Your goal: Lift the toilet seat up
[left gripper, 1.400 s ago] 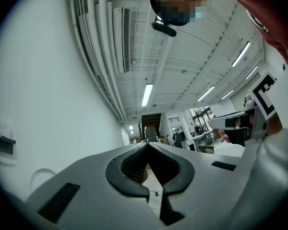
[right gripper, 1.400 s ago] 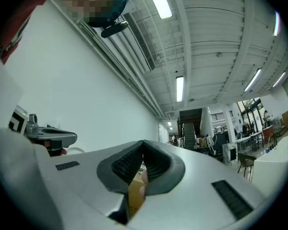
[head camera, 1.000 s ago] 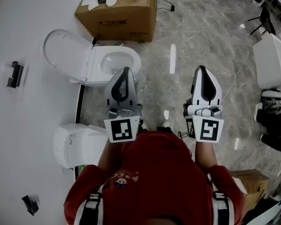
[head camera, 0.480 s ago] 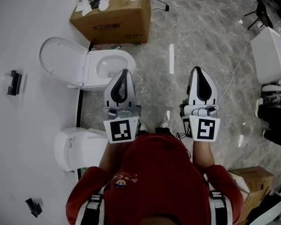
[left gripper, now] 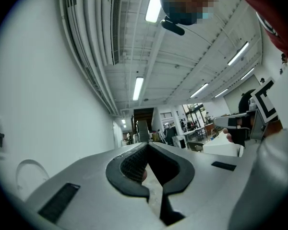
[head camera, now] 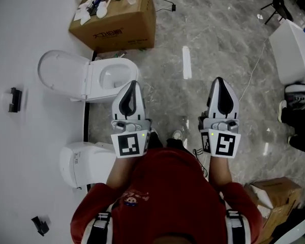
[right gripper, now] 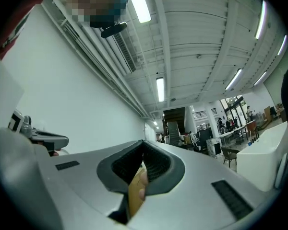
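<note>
The white toilet [head camera: 111,75] stands against the white wall at upper left in the head view. Its lid [head camera: 61,73] is tipped up against the wall and the bowl is open; I cannot tell whether the seat ring lies on the rim. My left gripper [head camera: 134,84] hangs just below and right of the bowl, above the floor, apart from the toilet. It is shut and empty, its tips meeting in the left gripper view [left gripper: 147,144]. My right gripper [head camera: 219,80] is further right over the marble floor, also shut and empty [right gripper: 144,142].
A second toilet [head camera: 85,160] with its lid down sits at lower left beside me. A cardboard box [head camera: 114,19] with small items on top stands beyond the open toilet. A white unit [head camera: 292,50] and a cable are at the right. Marble floor [head camera: 193,34] lies ahead.
The toilets and the box have slid down and left in the head view as I moved forward over the floor. Both grippers stayed shut and side by side.
</note>
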`<state>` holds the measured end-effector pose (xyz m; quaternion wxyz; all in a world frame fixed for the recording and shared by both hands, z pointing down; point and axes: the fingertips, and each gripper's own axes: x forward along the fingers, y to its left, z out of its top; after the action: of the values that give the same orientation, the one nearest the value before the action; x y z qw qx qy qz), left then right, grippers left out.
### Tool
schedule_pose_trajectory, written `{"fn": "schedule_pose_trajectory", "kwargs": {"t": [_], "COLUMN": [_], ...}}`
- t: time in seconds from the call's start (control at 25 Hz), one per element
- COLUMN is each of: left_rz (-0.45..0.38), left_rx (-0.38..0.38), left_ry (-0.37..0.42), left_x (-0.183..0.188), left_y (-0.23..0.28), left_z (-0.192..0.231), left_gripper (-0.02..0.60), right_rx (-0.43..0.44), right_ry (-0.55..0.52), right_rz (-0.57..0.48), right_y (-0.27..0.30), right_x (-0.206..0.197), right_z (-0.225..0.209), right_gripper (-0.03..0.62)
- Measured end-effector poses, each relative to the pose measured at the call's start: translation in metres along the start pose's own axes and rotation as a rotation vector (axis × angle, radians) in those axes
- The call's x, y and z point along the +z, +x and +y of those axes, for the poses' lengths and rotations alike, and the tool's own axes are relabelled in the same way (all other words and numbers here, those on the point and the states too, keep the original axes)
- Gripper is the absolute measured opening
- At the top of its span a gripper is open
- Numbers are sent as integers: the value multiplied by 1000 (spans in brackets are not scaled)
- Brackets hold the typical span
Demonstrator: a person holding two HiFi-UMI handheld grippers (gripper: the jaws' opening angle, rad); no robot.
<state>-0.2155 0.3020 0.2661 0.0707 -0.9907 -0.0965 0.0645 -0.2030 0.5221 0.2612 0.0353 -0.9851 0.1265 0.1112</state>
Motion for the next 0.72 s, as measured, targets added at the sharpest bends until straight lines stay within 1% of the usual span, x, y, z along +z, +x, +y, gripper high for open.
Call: {"fn": "schedule_pose_trajectory", "kwargs": {"t": [0.16,0.32,0.72], "left_rz": [-10,-16,-42], "left_rx": [2,2,33], "left_ry": [3,2,-35], "left_x": [4,2,-7], "left_y": [7,17,49], "left_z": [-6,-7,20], "left_gripper": [12,12,12], "right_rx": [-8,-12,10], "right_ry": [5,0,-43], "right_rz": [-12,-21,-32], "right_y": [2,10,53], "right_x": [2,2,-2], "right_z": [-13,-16,-5], "right_gripper": [14,14,14]}}
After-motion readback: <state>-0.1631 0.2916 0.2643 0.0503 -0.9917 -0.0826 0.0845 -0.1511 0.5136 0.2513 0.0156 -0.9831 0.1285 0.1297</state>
